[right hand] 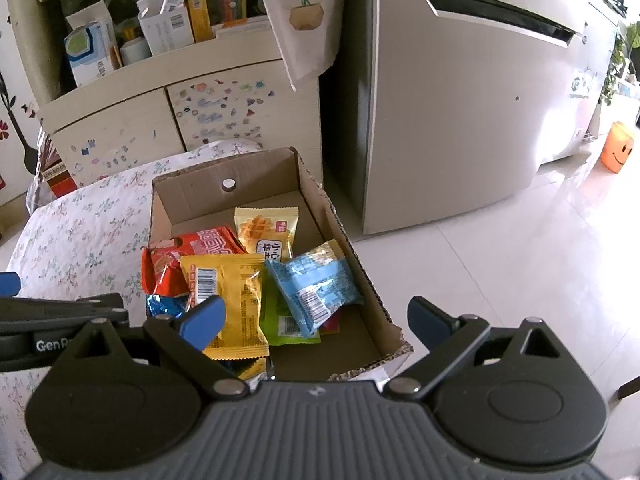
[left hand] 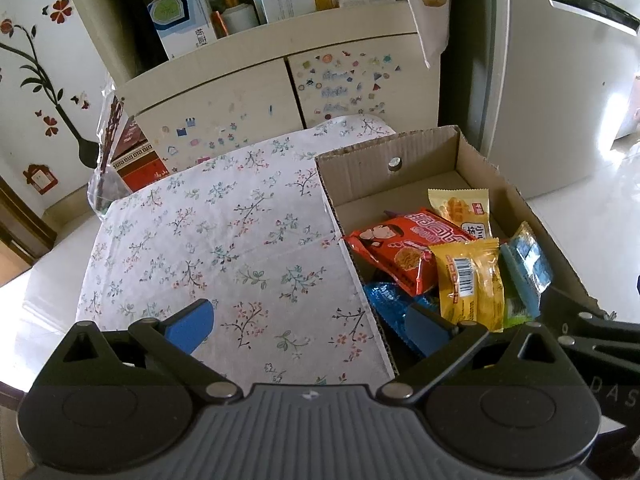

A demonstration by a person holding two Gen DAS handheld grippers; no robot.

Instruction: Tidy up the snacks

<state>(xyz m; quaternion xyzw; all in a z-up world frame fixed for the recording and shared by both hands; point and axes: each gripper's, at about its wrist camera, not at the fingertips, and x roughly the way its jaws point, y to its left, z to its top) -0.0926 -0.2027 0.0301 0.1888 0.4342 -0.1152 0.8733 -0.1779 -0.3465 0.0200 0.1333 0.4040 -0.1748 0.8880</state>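
Fingers (left hand: 188, 326) of the left gripper (left hand: 308, 326) are spread wide and hold nothing in the left wrist view; one blue pad hangs over the flowered surface (left hand: 208, 240), the other over the near corner of the box (left hand: 360, 168). The snacks are all in the box, heaped toward its near end, and the far end is bare cardboard. A red pack (left hand: 400, 252) lies flat with its long axis running from near-left to far-right. A yellow pack (left hand: 472, 284) is propped on it, long axis roughly toward the camera, barcode face up. A waffle pack (left hand: 460, 208) lies behind, long axis pointing away. A blue pack (left hand: 528, 260) is tilted on edge against the right wall.

In the right wrist view the right gripper (right hand: 316, 320) is likewise open and empty, its left finger (right hand: 202, 320) above the yellow pack (right hand: 232, 300), its right one outside the box (right hand: 192, 188), over the floor. The blue pack (right hand: 312, 284) is seen slanting across a green pack (right hand: 280, 320), barcode toward the camera.

Judged from this, tidying within the box is the step in hand. Top packs are best taken first, pinched across their short axis near the middle and not by a crimped end, and laid flat in the free far end with long axes parallel.
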